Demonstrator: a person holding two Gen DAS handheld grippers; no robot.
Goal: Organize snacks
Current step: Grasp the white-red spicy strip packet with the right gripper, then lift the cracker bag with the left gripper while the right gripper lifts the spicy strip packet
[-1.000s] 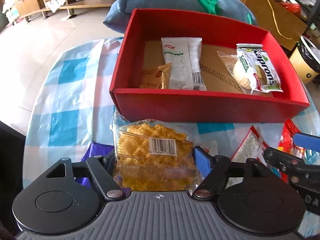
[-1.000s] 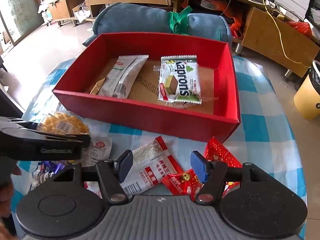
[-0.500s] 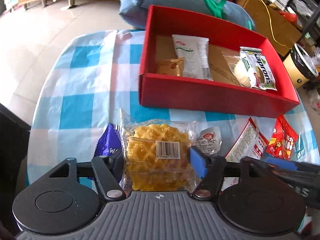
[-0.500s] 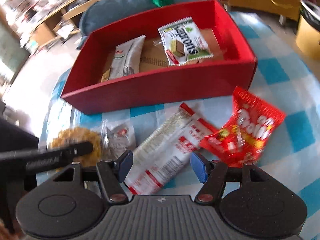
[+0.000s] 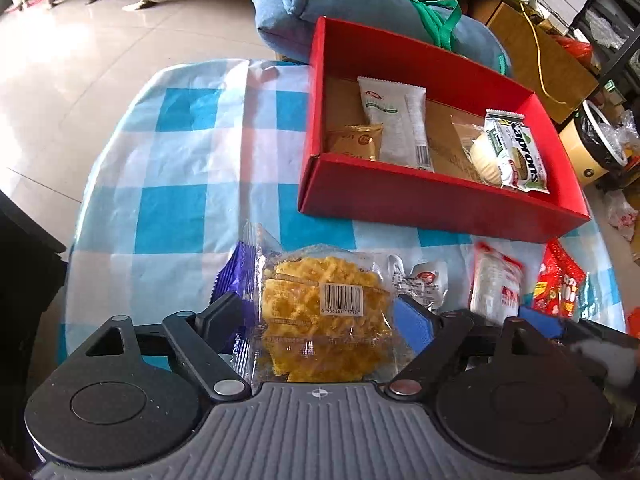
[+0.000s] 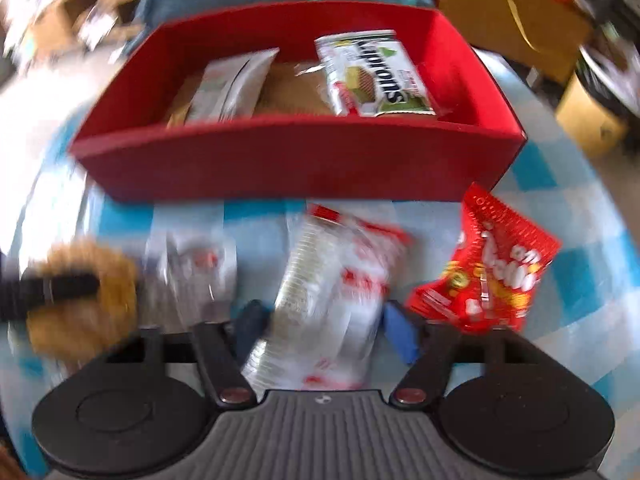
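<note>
My left gripper (image 5: 320, 316) has its fingers on both sides of a clear packet of yellow waffle biscuit (image 5: 324, 312); the packet rests low over the checked tablecloth (image 5: 180, 152). A purple packet (image 5: 236, 284) lies under its left side. My right gripper (image 6: 326, 326) is open around a white-and-red snack packet (image 6: 328, 288) on the cloth; the view is blurred. The red box (image 5: 432, 200) holds a gold packet (image 5: 354, 142), a white bar (image 5: 394, 120) and a Kaprons wafer pack (image 5: 516, 152).
A red candy bag (image 6: 484, 276) lies right of the right gripper, and a small silver packet (image 6: 192, 272) lies to its left. A blue bundle (image 5: 360, 4) sits behind the box. The table's rounded edge drops to the floor on the left.
Both grippers pulled back from the box and lowered toward the cloth. The right gripper moved over the white-and-red packet, which now lies between its fingers. The left still has the waffle packet.
</note>
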